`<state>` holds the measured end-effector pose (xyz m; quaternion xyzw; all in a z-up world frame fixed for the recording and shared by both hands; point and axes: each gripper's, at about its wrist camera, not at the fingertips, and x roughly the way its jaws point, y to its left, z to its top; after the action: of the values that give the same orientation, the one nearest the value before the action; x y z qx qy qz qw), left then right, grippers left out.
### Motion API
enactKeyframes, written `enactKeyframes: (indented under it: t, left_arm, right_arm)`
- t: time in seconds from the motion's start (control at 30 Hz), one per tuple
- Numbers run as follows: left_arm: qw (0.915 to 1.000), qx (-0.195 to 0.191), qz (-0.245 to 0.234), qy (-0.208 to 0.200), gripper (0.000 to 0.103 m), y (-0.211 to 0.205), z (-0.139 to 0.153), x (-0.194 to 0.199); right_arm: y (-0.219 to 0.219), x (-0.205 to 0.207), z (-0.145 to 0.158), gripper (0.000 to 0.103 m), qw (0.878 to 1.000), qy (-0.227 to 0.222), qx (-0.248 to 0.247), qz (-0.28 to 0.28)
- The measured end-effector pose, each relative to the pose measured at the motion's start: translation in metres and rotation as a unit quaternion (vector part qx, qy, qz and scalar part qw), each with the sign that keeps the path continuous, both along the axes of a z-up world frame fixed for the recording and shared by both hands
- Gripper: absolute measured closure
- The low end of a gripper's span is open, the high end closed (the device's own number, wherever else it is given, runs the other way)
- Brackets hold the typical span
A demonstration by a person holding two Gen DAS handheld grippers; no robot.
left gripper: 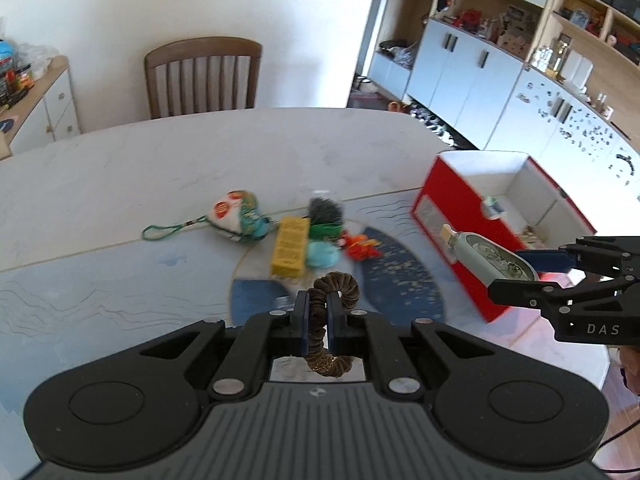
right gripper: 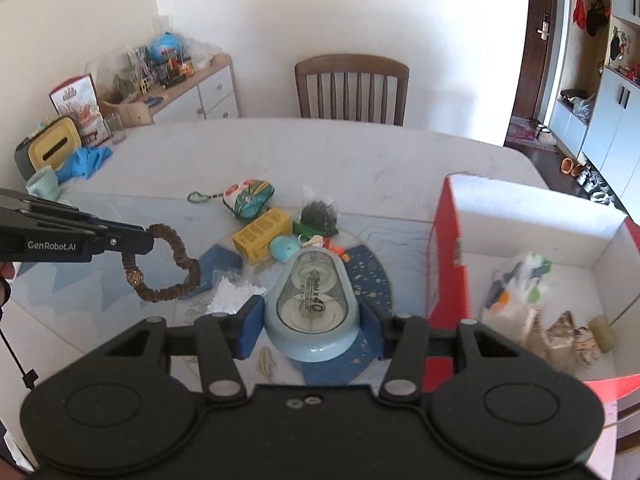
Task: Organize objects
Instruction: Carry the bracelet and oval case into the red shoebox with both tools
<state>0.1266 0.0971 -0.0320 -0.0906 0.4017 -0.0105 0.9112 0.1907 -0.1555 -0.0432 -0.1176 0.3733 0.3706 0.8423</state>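
Straight ahead of the hand-held gripper, past the far edge of the desk (right gripper: 360, 160), a wooden chair (right gripper: 352, 88) stands against a white wall. Ahead and to the left, a sideboard (right gripper: 200, 92) carries a globe (right gripper: 166, 46), a printed bag (right gripper: 80, 100) and clutter. Off to the right run pale cabinets (left gripper: 460, 68) with open shelves (left gripper: 580, 20) above them.

View along my right gripper (right gripper: 312, 320): its blue pads clamp a pale blue correction-tape dispenser (right gripper: 311, 300) by its flanks, above the table (right gripper: 360, 156). To its left, my left gripper (right gripper: 150, 240) pinches a brown bead bracelet (right gripper: 168, 268), which hangs free. Just beyond the dispenser's tip lie a yellow box (right gripper: 262, 234), a teal piece (right gripper: 283, 249) and a dark tuft (right gripper: 319, 213). To the right stands an open red box (right gripper: 446, 264), white inside, with small items in it.
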Motion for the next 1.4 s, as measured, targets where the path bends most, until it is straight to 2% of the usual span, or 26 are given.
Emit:
enactKeyframes:
  t: [0.33, 0.67, 1.03, 1.4]
  left_arm:
    - [0.9991, -0.018, -0.031, -0.022, 0.095, -0.053, 0.032, 0.016]
    - [0.9957, -0.015, -0.079, -0.045, 0.095, -0.126, 0.052, 0.061]
    - [0.9925, 0.007, -0.117, -0.036, 0.095, -0.201, 0.043, 0.125]
    - [0.991, -0.01, -0.134, -0.004, 0.095, -0.255, 0.024, 0.194]
  right_arm:
    - [-0.044, 0.011, 0.023, 0.053, 1.0, -0.011, 0.013, -0.013]
    - [-0.102, 0.036, 0.029, 0.053, 0.999, -0.02, 0.023, -0.044]
    - [-0.165, 0.073, 0.019, 0.053, 0.997, -0.018, 0.017, -0.078]
    - [-0.202, 0.117, -0.003, 0.053, 0.994, -0.014, -0.008, -0.107]
